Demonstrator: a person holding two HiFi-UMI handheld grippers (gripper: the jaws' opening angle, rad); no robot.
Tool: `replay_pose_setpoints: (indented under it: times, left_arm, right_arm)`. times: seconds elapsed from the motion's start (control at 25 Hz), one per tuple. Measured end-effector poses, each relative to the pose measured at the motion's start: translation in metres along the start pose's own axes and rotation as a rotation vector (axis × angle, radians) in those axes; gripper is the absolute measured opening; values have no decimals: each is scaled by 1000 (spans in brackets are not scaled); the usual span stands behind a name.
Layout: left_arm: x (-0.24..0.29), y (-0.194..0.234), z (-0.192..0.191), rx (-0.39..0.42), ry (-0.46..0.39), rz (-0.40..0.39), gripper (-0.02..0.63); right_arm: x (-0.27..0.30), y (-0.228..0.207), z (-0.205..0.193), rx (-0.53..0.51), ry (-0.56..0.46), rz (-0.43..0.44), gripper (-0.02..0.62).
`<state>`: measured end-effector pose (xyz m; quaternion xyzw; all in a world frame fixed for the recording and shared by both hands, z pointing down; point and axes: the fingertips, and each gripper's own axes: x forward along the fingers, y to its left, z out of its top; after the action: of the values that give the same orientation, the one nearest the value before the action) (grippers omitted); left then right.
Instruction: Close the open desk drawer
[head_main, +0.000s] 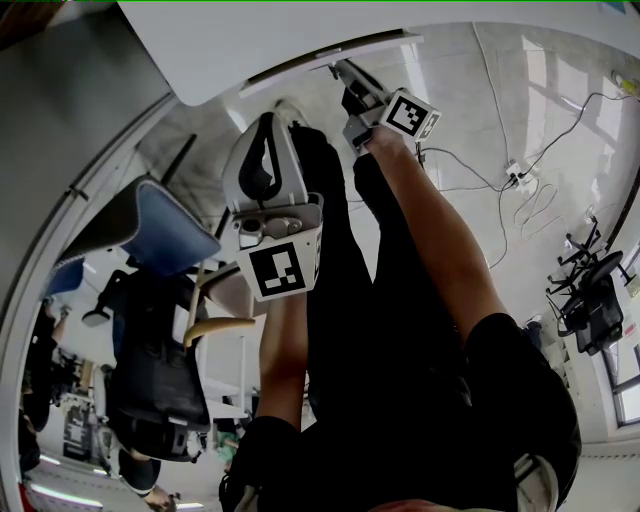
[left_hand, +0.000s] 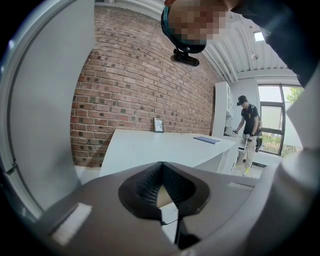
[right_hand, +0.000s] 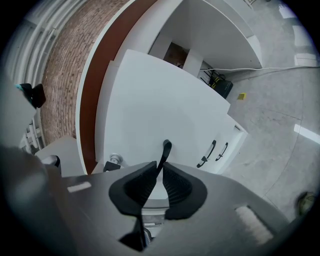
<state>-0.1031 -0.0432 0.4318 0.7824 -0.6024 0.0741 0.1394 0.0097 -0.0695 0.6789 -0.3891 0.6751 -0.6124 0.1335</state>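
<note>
The open drawer's white front (right_hand: 150, 100) fills the right gripper view, with its black handle (right_hand: 165, 149) standing up between the pads. My right gripper (right_hand: 161, 167) is shut on that drawer handle, the pads pressing its lower part. In the head view the right gripper (head_main: 345, 72) reaches up to the drawer (head_main: 310, 65) under the white desk top (head_main: 250, 40). My left gripper (head_main: 270, 122) hangs lower, over my legs, away from the drawer. Its pads (left_hand: 150, 182) meet in the left gripper view with nothing between them.
Two more black handles (right_hand: 207, 154) sit on a white cabinet to the right. An office chair (head_main: 160, 235) with a blue back stands left of my legs; a black chair (head_main: 590, 300) and floor cables with a power strip (head_main: 515, 172) lie right. A person (left_hand: 247, 130) stands by a white counter (left_hand: 160, 147).
</note>
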Motion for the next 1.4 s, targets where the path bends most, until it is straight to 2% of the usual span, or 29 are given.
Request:
replay_pose_setpoints:
  times: [0.16, 1.08, 1.4]
  left_arm:
    - [2, -1, 0, 1, 0, -6, 17]
    - [2, 17, 3, 12, -8, 41, 17]
    - [1, 12, 3, -22, -6, 33, 17]
  right_arm:
    - [6, 2, 13, 16, -39, 6, 35]
    - [55, 23, 53, -22, -42, 40, 32]
    - [57, 22, 51, -25, -42, 34, 37]
